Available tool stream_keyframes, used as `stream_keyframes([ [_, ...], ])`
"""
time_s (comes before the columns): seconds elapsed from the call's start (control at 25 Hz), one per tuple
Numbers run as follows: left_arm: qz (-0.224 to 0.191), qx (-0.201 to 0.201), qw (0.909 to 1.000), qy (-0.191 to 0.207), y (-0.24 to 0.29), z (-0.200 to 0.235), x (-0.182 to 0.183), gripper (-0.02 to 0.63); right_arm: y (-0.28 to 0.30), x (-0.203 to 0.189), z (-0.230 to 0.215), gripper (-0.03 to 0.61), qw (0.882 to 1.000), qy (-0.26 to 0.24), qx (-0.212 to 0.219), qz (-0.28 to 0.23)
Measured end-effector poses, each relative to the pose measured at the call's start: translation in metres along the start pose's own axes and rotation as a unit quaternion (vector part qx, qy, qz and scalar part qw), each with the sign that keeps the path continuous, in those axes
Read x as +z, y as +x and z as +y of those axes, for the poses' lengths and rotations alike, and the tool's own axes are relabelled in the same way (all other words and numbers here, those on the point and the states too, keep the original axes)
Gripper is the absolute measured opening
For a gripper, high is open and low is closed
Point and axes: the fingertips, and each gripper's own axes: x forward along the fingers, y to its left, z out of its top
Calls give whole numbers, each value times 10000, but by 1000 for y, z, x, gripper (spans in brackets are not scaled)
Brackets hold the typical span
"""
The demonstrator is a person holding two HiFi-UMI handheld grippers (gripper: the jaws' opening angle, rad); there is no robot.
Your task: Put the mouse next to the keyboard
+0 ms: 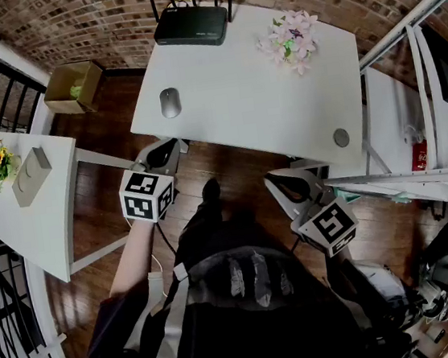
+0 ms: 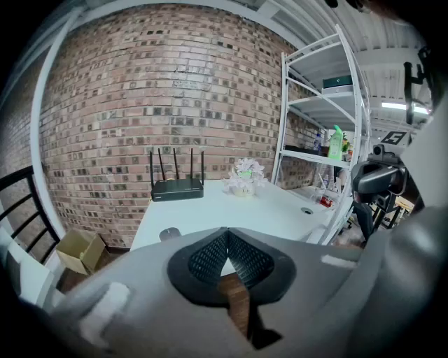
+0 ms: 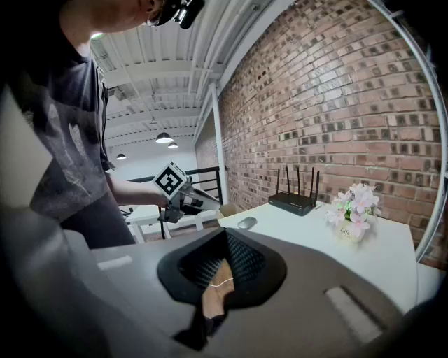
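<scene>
In the head view the task looks not yet begun. The mouse (image 1: 169,102) lies alone on the left part of the white desk (image 1: 248,110), nearer than the router (image 1: 191,26), and no keyboard shows anywhere. Both claws hang over the wood floor, short of the desk's near edge and tilted down towards it. The left claw (image 1: 162,151) is the closer to the mouse but apart from it; the right claw (image 1: 283,185) sits further right and nearer.

In the left gripper view the left claw (image 2: 225,239) is clenched on nothing, its pads meeting. The mouse (image 2: 169,233) rests near the desk's near left edge.

In the right gripper view the right claw (image 3: 225,241) is likewise clenched and empty. The mouse (image 3: 246,222) lies beyond it, untouched.

Reaching, grasping and placing all remain to be done.
</scene>
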Motion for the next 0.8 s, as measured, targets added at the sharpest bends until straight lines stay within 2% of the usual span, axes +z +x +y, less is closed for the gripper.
stream_keyframes([
  [0.16,-1,6,10000,37,20,43,8,3,39,12,-10,5,9999,-65,-73,64],
  [0.36,62,50,9999,-120,42,92,11,3,82,36,-12,5,9995,-209,-21,216],
  [0.8,336,-225,9976,-565,83,150,-3,5,140,50,-18,5,9983,-142,-122,552],
])
